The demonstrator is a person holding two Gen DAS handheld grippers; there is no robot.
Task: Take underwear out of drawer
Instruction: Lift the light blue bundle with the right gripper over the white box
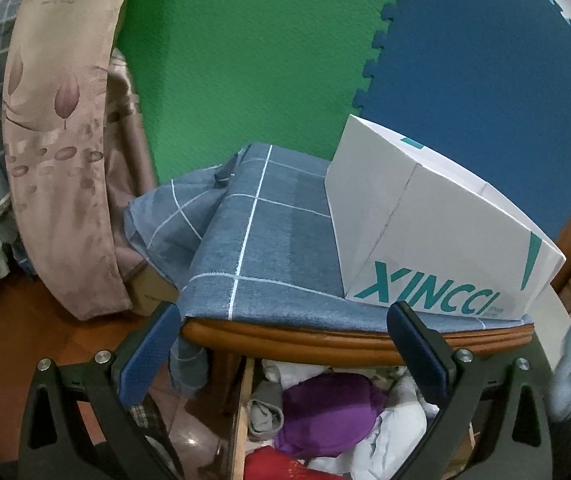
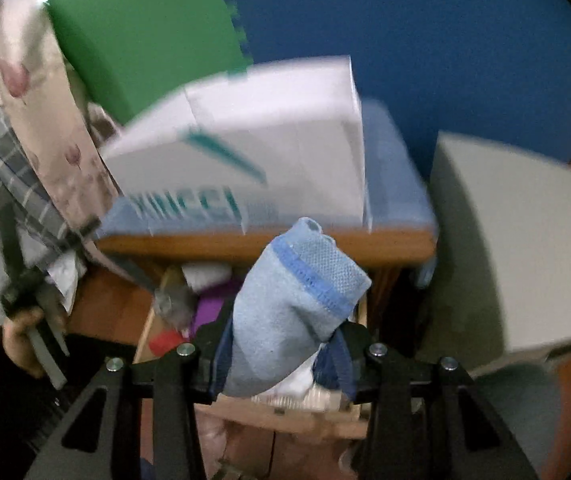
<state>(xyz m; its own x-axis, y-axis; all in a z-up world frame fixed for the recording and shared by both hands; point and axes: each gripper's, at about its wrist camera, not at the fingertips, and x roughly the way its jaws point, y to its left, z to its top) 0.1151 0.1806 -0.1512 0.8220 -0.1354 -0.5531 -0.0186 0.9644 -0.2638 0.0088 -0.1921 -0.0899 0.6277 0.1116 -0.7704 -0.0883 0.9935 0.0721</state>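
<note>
1. Clamped between the blue pads of the right gripper (image 2: 281, 354), a rolled light-blue underwear (image 2: 297, 304) with a darker blue band stands up over the open drawer (image 2: 355, 426); the jaws are pressed narrow on the fabric
2. Left gripper (image 1: 285, 344) hangs with its jaws wide and nothing between them, its fingers framing the front edge of the wooden cabinet (image 1: 305, 336)
3. Teal letters on the white box (image 1: 437, 236) read "XINCCI"; the smaller print beside them is too small to make out, and in the right wrist view the lettering is blurred
4. That box sits at the right end of the cabinet top, on a blue checked cloth (image 1: 261, 240) that hangs over the left edge
5. Inside the drawer lie a purple garment (image 1: 329, 408), white pieces, a grey one and something red at the near edge, cut off by the frame
6. Writing on the pink floral fabric (image 1: 57, 140) at the left is illegible
7. Much of the right wrist view is motion-blurred; a hand (image 2: 21, 340) at its left edge holds a dark handle
</note>
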